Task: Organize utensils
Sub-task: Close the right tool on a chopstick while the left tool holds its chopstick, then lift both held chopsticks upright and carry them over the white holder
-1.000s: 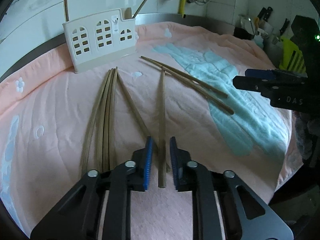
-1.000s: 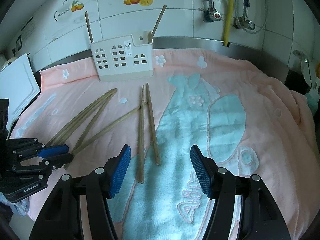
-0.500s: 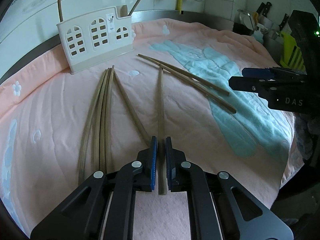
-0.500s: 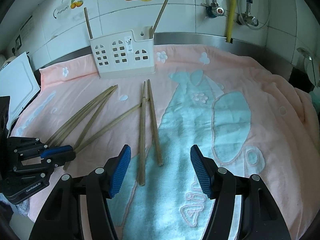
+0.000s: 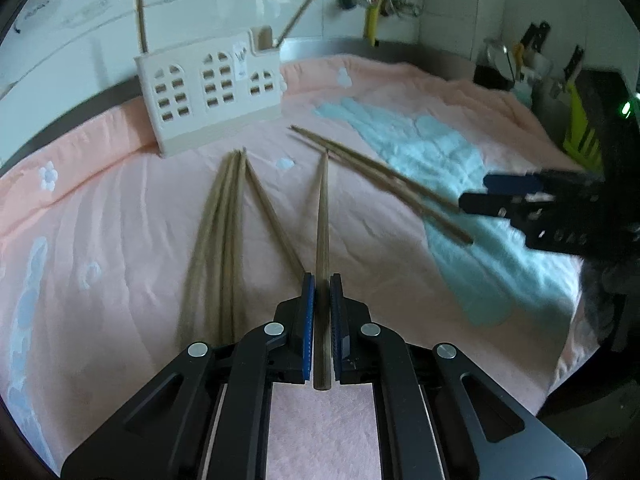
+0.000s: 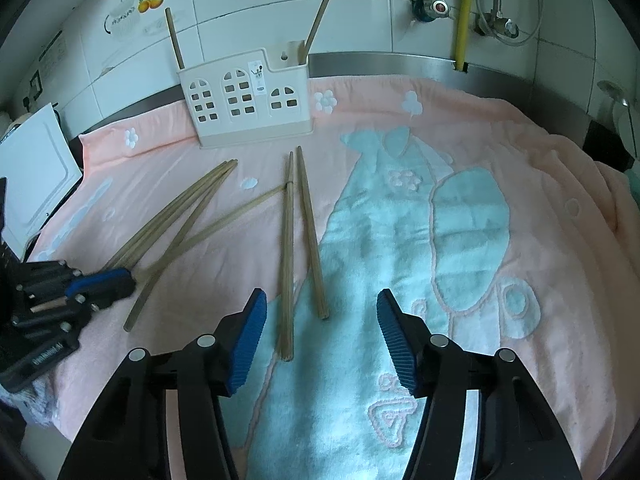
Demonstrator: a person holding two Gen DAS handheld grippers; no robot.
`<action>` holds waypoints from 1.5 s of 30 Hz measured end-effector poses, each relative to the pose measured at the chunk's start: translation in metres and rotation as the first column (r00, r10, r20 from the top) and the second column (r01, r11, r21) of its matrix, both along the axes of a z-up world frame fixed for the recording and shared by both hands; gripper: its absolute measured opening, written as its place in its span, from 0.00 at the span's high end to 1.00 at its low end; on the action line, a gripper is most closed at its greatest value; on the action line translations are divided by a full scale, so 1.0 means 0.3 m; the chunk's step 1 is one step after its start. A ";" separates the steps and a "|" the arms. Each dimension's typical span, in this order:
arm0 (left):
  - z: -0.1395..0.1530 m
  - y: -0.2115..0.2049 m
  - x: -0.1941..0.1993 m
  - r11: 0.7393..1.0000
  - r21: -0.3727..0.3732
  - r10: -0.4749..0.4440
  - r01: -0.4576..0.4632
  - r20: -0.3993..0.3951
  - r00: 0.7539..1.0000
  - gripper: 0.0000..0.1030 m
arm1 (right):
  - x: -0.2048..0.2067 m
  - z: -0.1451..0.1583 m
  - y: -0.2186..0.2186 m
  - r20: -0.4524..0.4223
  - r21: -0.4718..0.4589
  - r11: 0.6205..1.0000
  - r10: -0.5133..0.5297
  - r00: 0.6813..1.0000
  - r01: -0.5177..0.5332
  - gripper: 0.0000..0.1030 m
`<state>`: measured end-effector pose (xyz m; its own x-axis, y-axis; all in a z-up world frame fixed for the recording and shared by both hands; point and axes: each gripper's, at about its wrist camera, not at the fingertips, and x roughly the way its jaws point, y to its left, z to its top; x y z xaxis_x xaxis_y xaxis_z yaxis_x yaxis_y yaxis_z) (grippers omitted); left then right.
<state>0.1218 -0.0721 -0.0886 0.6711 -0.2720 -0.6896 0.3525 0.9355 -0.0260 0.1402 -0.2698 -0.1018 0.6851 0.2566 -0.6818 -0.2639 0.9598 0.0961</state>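
Now left gripper fingers clamp one chopstick; right gripper fingers, closing, flank another chopstick.

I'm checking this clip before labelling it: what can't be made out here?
- Left wrist view: the held chopstick hides between the left gripper pads; motion blur softens the others.
- Both views: holder contents hidden by its wall.
- Right wrist view: the pair's near ends sit between closing jaws, untouched.
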 end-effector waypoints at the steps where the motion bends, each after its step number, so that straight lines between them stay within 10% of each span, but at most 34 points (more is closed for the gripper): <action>1: 0.013 0.006 -0.004 1.000 -0.004 0.002 -0.002 0.010 1.000 0.94 | 0.001 -0.001 0.000 -0.002 0.003 1.000 0.002 1.000 -0.002 0.49; 12: 0.130 0.086 -0.023 0.997 -0.065 0.043 -0.038 0.076 0.996 0.94 | 0.054 -0.037 0.006 -0.060 0.035 0.999 0.014 0.998 -0.012 0.76; 34: 0.228 0.151 0.010 0.987 -0.141 0.100 -0.082 0.120 0.988 0.94 | 0.137 -0.050 0.094 -0.030 -0.110 0.994 0.026 0.999 -0.029 0.94; 45: 0.316 0.184 0.022 0.985 -0.144 0.122 -0.097 0.171 0.978 0.94 | 0.063 0.209 0.083 0.161 -0.068 0.996 0.063 0.985 -0.052 0.94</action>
<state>0.1284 -0.0168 0.0062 0.8109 -0.2719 -0.5181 0.2585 0.9609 -0.0997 0.1591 -0.2448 -0.0391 0.7734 0.2586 -0.5788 -0.3260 0.9453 -0.0131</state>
